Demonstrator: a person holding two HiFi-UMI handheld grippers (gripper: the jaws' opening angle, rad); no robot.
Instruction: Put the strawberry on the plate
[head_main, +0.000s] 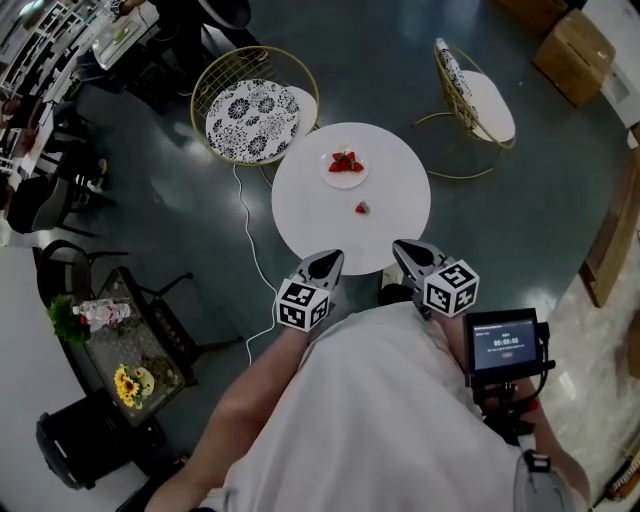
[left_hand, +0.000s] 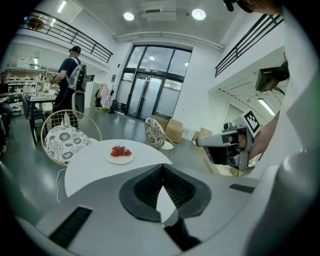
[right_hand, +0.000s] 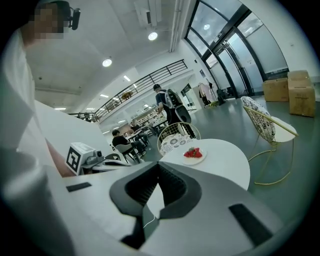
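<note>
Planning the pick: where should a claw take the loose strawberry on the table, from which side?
Probably across the middle of the strawberry, coming from above on the near side: it lies low and alone on the table, apart from the plate. Its stem end is too small to tell.

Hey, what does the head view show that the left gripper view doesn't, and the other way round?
Only the head view: the loose strawberry on the table, and the left tool seen from outside.

Only the left gripper view: the glass doors and the ceiling lights.

Both: the round table, the plate with strawberries on it, the patterned chair and the right tool.
</note>
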